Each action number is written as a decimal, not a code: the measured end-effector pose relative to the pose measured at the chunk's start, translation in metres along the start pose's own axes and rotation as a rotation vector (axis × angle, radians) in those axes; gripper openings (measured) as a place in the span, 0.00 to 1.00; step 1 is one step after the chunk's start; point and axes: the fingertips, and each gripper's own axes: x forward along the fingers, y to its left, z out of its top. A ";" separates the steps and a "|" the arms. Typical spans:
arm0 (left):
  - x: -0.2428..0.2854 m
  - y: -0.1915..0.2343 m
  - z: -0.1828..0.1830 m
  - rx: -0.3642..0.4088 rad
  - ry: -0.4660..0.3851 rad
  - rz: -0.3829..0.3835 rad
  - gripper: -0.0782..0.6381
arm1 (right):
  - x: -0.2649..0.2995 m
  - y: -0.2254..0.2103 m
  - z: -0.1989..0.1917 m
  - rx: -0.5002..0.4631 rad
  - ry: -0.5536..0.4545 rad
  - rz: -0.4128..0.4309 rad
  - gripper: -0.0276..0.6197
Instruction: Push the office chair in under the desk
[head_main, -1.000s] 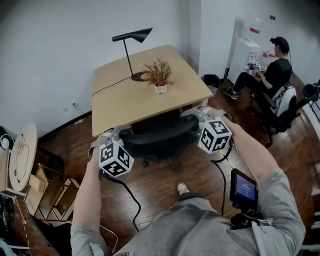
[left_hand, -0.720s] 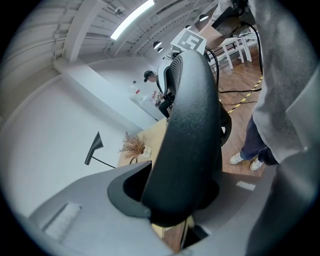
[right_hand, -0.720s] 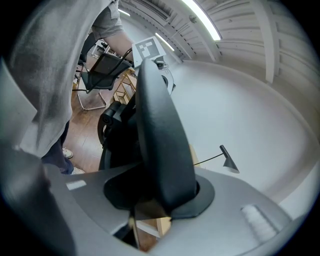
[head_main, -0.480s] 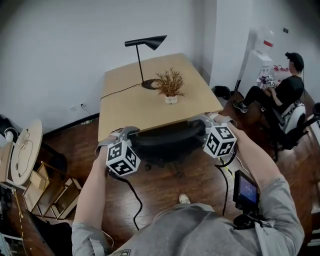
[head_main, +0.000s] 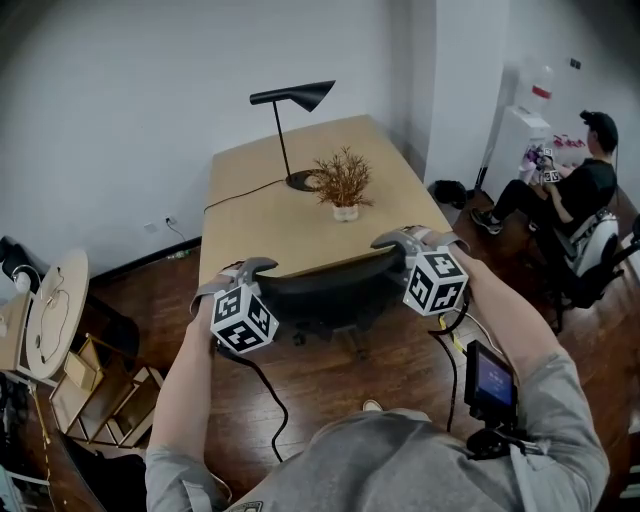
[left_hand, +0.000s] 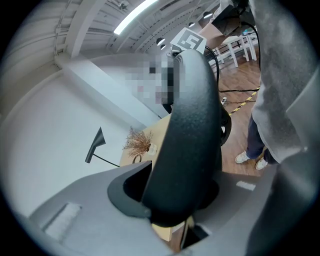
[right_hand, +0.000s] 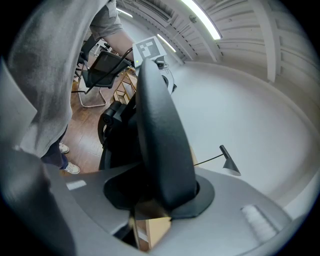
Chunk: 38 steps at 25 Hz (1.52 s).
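Observation:
The black office chair (head_main: 322, 292) stands at the near edge of the light wooden desk (head_main: 262, 222), its seat mostly hidden beneath the top. My left gripper (head_main: 243, 272) is shut on the left end of the backrest's top rim. My right gripper (head_main: 400, 241) is shut on the right end. In the left gripper view the backrest (left_hand: 192, 125) fills the gap between the jaws of the left gripper (left_hand: 175, 200). In the right gripper view the same rim (right_hand: 161, 135) sits clamped in the right gripper (right_hand: 155, 195).
On the desk stand a black lamp (head_main: 291, 98) and a dried plant in a white pot (head_main: 343, 187). A white wall runs behind the desk. A round side table (head_main: 45, 312) and wooden frames (head_main: 95, 390) are at the left. A seated person (head_main: 580, 190) is at the right.
Both grippers and the chair have moved toward the desk. The backrest now stands close to the desk's near edge, and less of the seat shows.

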 end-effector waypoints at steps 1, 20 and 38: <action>0.003 0.002 -0.001 -0.002 0.001 0.000 0.28 | 0.003 -0.002 -0.002 0.000 -0.002 0.002 0.26; 0.039 0.043 -0.015 -0.016 0.007 0.008 0.29 | 0.040 -0.041 -0.021 -0.012 -0.007 0.016 0.26; 0.061 0.073 -0.023 -0.050 0.029 0.032 0.30 | 0.064 -0.069 -0.033 -0.018 -0.018 0.019 0.26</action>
